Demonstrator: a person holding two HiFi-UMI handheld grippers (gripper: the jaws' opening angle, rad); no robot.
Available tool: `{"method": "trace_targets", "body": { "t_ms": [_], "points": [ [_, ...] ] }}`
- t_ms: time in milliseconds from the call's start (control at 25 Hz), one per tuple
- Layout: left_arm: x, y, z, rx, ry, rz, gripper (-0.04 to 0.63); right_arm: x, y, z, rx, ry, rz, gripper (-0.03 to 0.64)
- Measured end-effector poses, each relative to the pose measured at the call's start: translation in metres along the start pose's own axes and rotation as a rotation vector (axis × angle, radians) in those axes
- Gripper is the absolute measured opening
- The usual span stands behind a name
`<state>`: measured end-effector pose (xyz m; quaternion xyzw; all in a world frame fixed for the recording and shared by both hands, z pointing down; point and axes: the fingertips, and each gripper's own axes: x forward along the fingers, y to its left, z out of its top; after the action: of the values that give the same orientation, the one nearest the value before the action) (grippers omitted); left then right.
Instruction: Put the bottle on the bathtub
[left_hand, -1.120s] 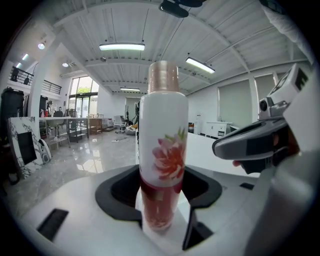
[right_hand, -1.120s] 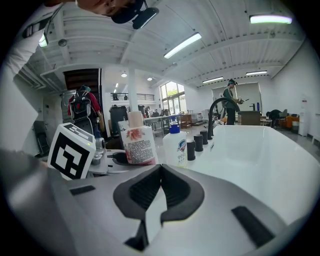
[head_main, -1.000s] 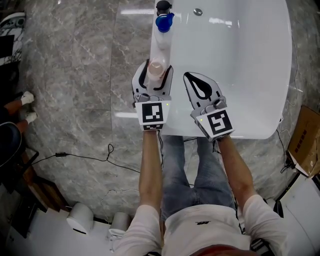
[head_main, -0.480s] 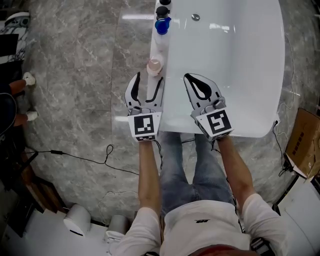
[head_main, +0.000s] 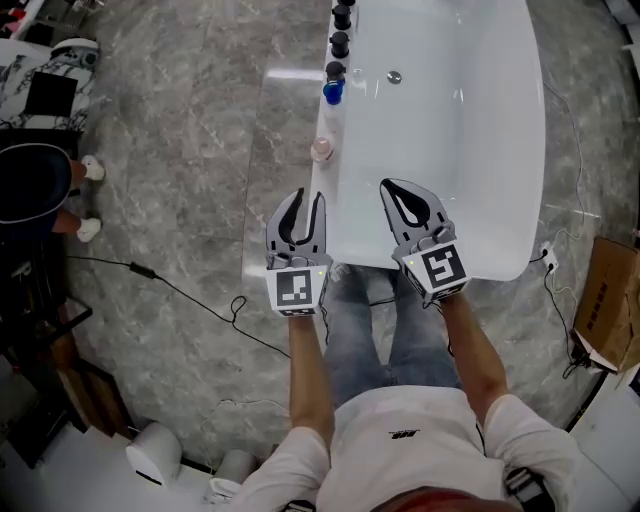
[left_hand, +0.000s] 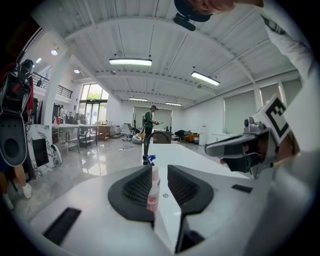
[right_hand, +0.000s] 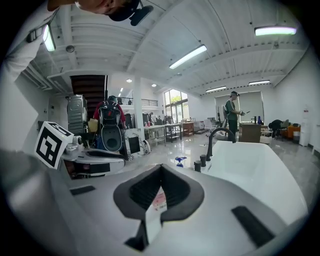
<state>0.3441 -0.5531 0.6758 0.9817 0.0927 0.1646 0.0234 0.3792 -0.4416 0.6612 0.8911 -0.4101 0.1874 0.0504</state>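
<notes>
A clear bottle with a pink cap stands upright on the left rim of the white bathtub. My left gripper hangs open a short way in front of it, nothing between its fingers. In the left gripper view the bottle shows through the gap of the left gripper, well beyond the tips. My right gripper is shut and empty over the tub's near end. In the right gripper view the tips of the right gripper meet, and the bottle's label shows behind them.
A blue-topped spray bottle and black tap knobs stand further along the same rim, with a black faucet beyond. A cable lies on the marble floor to the left. A cardboard box sits at the right.
The left gripper, closed around the pink-capped bottle a second ago, has let it go and drawn back toward me. The bottle stays on the rim. The right gripper stays shut.
</notes>
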Motion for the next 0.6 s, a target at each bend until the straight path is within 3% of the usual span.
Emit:
{"method": "trace_targets", "body": {
  "t_ms": [160, 600],
  "points": [
    [-0.031, -0.018, 0.042, -0.003, -0.016, -0.029, 0.021, -0.034, 0.014, 0.037, -0.016, -0.032, 0.010, -0.006],
    [-0.098, -0.062, 0.115, 0.026, -0.030, -0.033, 0.011, -0.116, 0.047, 0.097, -0.031, -0.090, 0.065, -0.007]
  ]
}}
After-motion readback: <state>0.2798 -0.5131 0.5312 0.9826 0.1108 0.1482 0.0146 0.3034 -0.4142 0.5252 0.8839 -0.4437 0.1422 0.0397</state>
